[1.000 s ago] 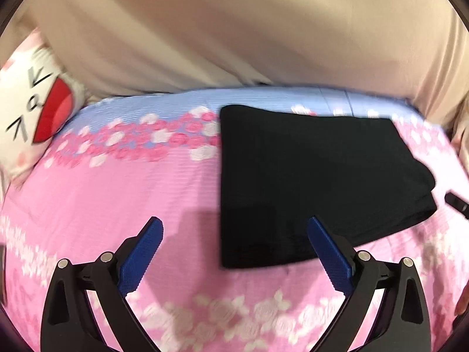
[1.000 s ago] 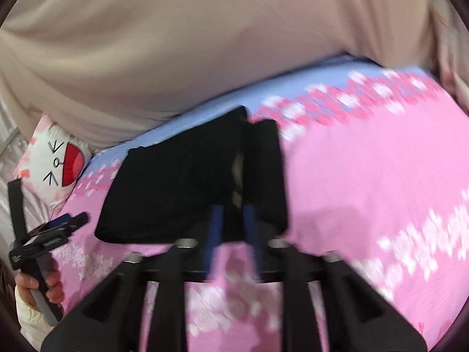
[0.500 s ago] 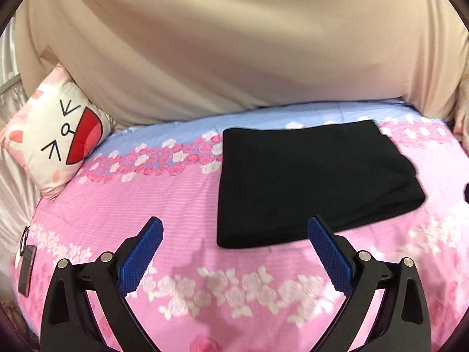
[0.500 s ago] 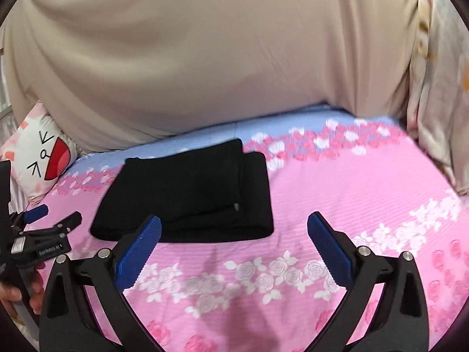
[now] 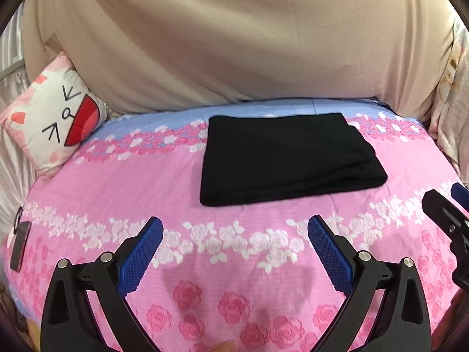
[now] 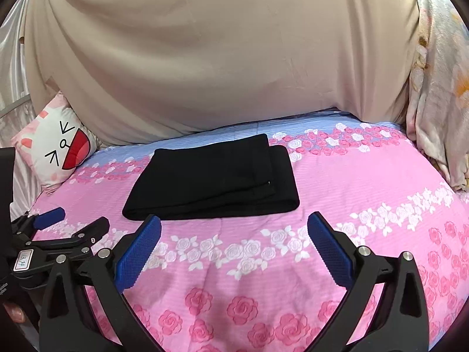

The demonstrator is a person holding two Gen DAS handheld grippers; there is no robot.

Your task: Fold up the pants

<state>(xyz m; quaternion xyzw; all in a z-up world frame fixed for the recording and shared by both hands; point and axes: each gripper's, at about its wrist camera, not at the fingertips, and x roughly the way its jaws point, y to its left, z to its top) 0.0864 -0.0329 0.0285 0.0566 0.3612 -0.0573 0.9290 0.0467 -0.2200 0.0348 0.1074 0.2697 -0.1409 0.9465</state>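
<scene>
The black pants [image 5: 281, 158] lie folded into a flat rectangle on the pink rose bedspread [image 5: 234, 264], towards the blue far strip. In the right wrist view the pants [image 6: 217, 182] show stacked layers at their right end. My left gripper [image 5: 234, 231] is open, nothing between its blue pads, hovering back from the near edge of the pants. Open too is my right gripper [image 6: 234, 228], its left pad just short of the pants' near edge and nothing in its jaws. Each gripper shows in the other's view, the left gripper [image 6: 58, 226] at the left edge and the right gripper [image 5: 448, 208] at the right edge.
A white cushion [image 5: 55, 120] with a cartoon face leans at the bed's back left. A beige sheet [image 5: 234, 44] hangs behind the bed. A floral blanket [image 6: 439, 88] hangs at the right. A dark flat object [image 5: 20, 243] lies at the bed's left edge.
Both grippers have pulled back and up from the pants, which now lie smaller and farther off. The right gripper, narrow over the pants' edge a second ago, now stands wide open.
</scene>
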